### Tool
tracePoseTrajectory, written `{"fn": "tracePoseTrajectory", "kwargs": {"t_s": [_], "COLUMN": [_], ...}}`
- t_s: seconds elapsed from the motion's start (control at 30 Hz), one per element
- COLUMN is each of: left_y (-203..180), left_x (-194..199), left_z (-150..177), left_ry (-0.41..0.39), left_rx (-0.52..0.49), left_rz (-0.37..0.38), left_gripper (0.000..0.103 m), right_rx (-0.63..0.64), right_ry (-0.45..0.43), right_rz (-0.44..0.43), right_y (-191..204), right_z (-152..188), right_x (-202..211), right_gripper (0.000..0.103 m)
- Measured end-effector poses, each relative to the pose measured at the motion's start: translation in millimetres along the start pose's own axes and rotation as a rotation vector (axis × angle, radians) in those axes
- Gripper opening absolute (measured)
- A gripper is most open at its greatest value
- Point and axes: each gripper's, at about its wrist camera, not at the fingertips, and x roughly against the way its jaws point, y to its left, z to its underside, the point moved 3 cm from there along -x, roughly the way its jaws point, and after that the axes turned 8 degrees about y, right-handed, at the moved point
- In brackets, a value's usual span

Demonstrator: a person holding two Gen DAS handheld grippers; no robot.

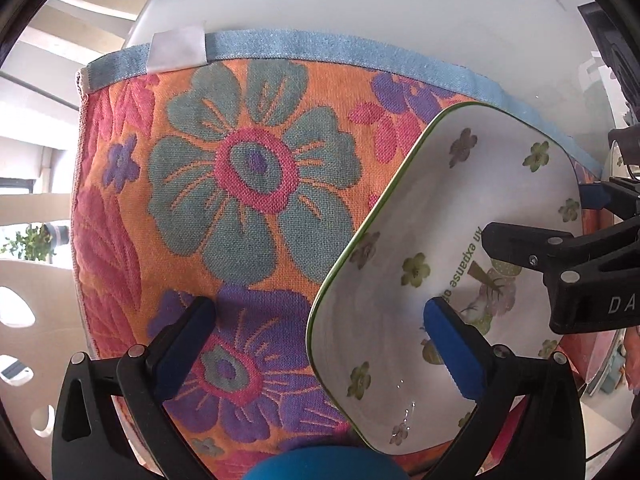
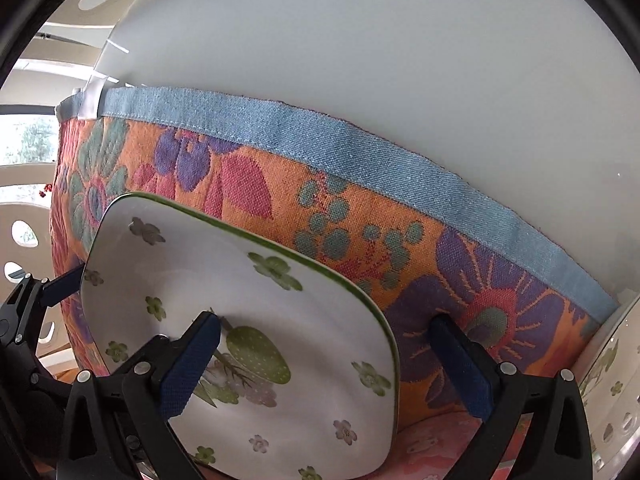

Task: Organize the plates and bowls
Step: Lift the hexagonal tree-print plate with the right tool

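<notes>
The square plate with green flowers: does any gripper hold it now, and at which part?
Neither holds it. The left gripper and right gripper each straddle an edge of the plate with jaws wide open, pads not pressing.

We read green lettering on the inner floor of the square plate (image 1: 400, 280), printed upside down in the left wrist view: "An expanse", followed by a cut-off word we could not make out. It sat just beside the plate's painted strawberry motif. To the right of the plate, white capitals "DA" showed on the black body of the right gripper (image 1: 532, 200), the rest running out of frame. In the right wrist view, no lettering on the plate was readable.
</notes>
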Motion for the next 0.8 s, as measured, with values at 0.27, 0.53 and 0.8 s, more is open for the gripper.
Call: {"fn": "tracePoseTrajectory", "kwargs": {"t_s": [0.27,0.53,0.8], "left_y": [-1.5,-7.6,-20.0], "left_x": [-0.4,7.9,6.5], "left_z": [-1.7,20.4,43.6], "left_ry": [0.0,-0.015,-0.008], "left_rx": [-0.001,-0.031,-0.074], "left_rz": [0.0,-0.002,0.025], "left_gripper": [0.103,0.071,0.052], "right_rx": [0.005,0.083,0.143], "right_ry": [-0.004,0.022,0.046], "right_rz": [0.002,0.017,-0.017], "right_y": [1.2,13.3,26.0], "right_z": [-0.7,18.0,31.2], "right_x": [-0.5,-3.1,-6.5], "right_gripper": [0.103,0.086,0.071]}}
